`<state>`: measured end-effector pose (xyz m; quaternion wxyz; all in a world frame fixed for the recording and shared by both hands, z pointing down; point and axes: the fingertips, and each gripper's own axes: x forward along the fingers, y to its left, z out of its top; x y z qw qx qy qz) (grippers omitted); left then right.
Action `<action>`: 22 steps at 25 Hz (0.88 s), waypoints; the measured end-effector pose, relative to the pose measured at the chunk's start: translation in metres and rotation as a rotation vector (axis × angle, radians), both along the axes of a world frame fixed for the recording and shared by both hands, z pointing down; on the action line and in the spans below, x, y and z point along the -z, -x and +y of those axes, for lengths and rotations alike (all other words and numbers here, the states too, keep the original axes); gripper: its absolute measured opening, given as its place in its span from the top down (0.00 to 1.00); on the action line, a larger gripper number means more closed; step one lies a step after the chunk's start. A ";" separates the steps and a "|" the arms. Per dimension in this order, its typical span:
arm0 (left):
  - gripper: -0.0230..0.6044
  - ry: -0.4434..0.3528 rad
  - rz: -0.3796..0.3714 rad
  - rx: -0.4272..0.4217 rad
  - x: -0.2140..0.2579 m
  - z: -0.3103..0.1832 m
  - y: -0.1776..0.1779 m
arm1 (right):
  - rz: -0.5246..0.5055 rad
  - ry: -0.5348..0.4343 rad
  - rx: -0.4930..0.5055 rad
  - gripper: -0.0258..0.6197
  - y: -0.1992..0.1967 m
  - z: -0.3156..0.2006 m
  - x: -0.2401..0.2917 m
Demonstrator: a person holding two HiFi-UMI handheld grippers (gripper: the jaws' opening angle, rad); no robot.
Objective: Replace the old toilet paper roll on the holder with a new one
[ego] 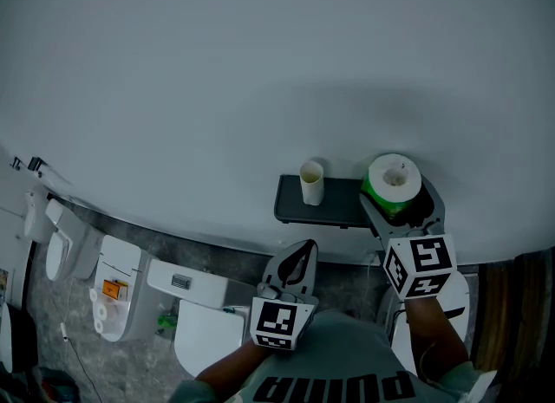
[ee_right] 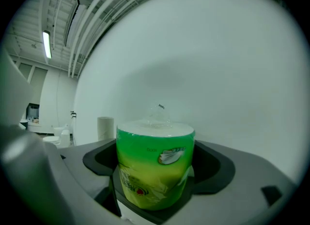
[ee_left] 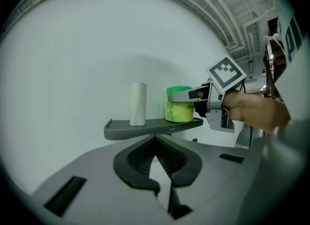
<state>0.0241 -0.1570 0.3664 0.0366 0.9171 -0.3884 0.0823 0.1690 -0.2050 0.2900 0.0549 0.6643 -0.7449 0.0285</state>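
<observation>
So a big pale wall is filling most of the head view; down at the lower left a couple of white toilets are sitting on a dark speckled floor. A dark grey shelf is sticking out of the wall, and both of the task's rolls are standing upright on it, well apart from each other.

The new roll is sitting at the right end of the shelf; it's wearing a green and yellow plastic wrap with a twisted clear bit poking up on top. From the left gripper view its bottom looks like it's resting on the shelf surface. The old roll is standing nearer the left end, and it's looking skinny, pale and pretty much used up.

The right gripper is reaching in from the right with its jaws clamping the new roll from both sides; in the right gripper view the wrapped roll is filling the gap between the two dark pads, pressing on both. The person's right hand is gripping it just behind the marker cube.

The left gripper is hanging below the shelf, pointing up at it, not touching anything; its jaws are pinching together at the tips with nothing between them.
</observation>
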 end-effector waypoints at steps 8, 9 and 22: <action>0.96 0.003 -0.006 -0.020 -0.006 0.007 -0.007 | -0.049 -0.078 0.007 0.27 -0.004 0.020 0.021; 0.96 0.003 -0.008 -0.023 -0.006 0.008 -0.009 | -0.058 -0.089 0.004 0.27 -0.007 0.023 0.024; 0.96 0.023 -0.008 -0.130 -0.014 0.026 -0.054 | -0.148 -0.124 -0.130 0.27 -0.066 0.071 0.030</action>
